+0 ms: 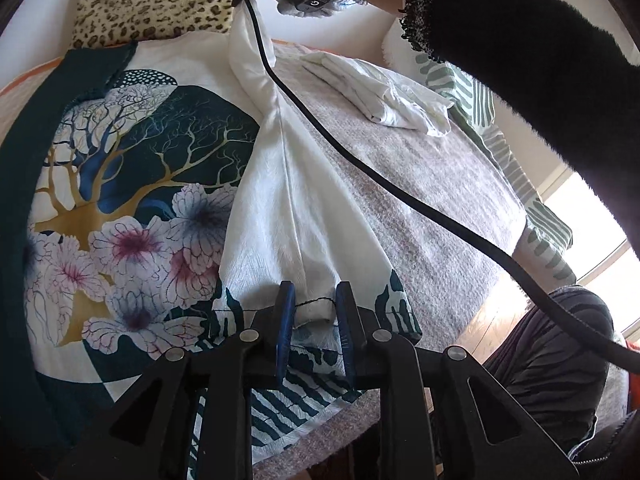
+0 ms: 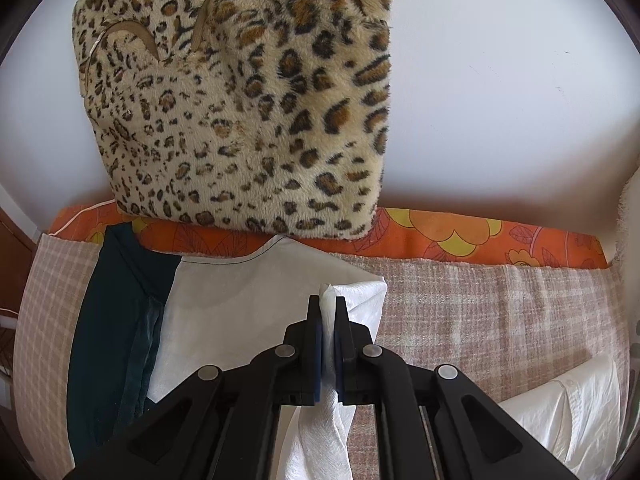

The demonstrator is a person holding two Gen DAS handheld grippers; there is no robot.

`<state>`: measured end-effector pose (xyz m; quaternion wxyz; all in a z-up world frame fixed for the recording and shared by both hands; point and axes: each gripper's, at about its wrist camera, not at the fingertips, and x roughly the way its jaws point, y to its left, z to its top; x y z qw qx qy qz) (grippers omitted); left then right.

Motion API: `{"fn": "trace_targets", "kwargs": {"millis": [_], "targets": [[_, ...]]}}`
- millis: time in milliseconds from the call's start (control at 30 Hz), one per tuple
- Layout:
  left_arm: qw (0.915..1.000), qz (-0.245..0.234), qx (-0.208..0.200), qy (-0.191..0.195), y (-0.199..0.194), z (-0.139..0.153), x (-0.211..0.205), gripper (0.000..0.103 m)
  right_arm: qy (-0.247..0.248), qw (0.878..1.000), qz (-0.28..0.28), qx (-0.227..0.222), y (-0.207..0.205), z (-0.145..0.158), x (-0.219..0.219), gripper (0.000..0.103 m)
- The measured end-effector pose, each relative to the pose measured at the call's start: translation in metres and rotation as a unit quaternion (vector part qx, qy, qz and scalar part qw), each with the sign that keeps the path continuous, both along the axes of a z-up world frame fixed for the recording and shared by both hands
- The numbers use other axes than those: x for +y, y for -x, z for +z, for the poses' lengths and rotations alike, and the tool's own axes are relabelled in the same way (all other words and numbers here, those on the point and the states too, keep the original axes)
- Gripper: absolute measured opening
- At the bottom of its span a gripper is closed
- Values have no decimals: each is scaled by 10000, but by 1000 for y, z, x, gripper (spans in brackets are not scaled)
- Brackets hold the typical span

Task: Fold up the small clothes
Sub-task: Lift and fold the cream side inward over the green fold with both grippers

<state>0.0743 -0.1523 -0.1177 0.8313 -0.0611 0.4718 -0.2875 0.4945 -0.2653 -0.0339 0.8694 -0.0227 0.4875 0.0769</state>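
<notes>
On the bed (image 2: 500, 312), the printed top (image 1: 132, 184) lies flat with one side turned over, the right tool (image 2: 329, 312) clenched on its far corner and the left tool (image 1: 315, 300) released around the near hem, apparently to lay the fold straight.

printed shirt (image 1: 132, 208): smooth cloth | blanket (image 1: 420, 200): rough woven | cushion (image 2: 248, 112): plush
</notes>
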Motion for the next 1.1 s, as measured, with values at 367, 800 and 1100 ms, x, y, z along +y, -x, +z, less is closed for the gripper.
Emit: {"fn": "trace_targets", "kwargs": {"millis": [367, 800, 1100], "targets": [[9996, 38, -260, 68, -4, -3, 7, 2, -43, 10000, -13, -49, 4, 2, -6, 2], [9914, 762, -191, 1049, 12, 32, 80, 2, -212, 9995, -7, -228, 2, 24, 14, 2], [9883, 1033, 87, 1119, 20, 16, 104, 2, -46, 9988, 476, -114, 4, 4, 90, 2]]}}
